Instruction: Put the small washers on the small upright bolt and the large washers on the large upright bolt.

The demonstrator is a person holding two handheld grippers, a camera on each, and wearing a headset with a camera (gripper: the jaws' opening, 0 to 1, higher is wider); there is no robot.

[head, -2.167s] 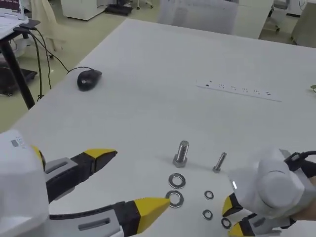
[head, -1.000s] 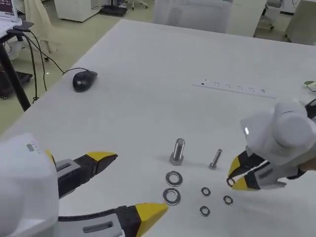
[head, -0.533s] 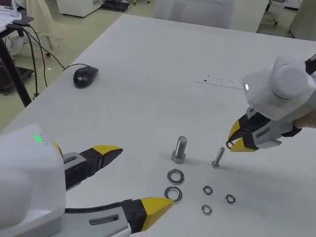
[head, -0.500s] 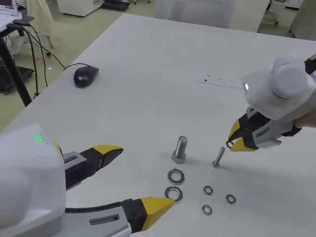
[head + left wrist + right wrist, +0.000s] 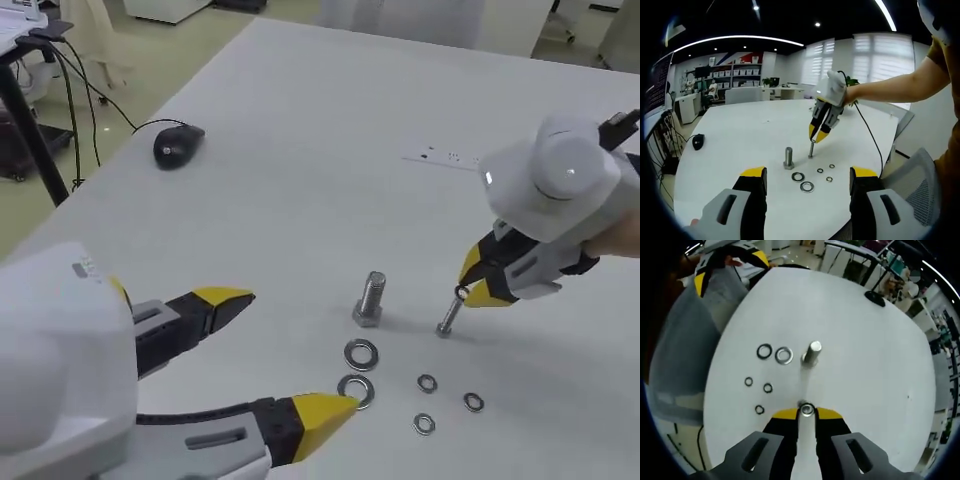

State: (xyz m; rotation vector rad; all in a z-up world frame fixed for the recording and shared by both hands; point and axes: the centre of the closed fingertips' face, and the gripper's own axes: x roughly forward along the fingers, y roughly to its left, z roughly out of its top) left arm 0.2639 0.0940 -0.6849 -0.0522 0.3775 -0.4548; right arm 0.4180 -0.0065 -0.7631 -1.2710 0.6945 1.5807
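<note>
My right gripper (image 5: 472, 284) is shut on a small washer (image 5: 461, 293), which it holds at the top of the small upright bolt (image 5: 447, 316). In the right gripper view the washer (image 5: 806, 409) sits between the yellow tips of that gripper (image 5: 806, 413). The large upright bolt (image 5: 369, 298) stands to the left. Two large washers (image 5: 361, 353) (image 5: 356, 389) and three small washers (image 5: 427, 383) lie flat in front of the bolts. My left gripper (image 5: 275, 355) hovers open near the table's front, apart from the parts.
A black mouse (image 5: 178, 146) with its cable lies at the far left of the white table (image 5: 300, 180). A flat power strip (image 5: 445, 158) lies beyond the bolts. A person's arm (image 5: 890, 85) holds the right gripper (image 5: 819, 134).
My right gripper picked one small washer off the table, lifted it and carried it left to the small bolt's top. The left gripper stayed open and nearly still.
</note>
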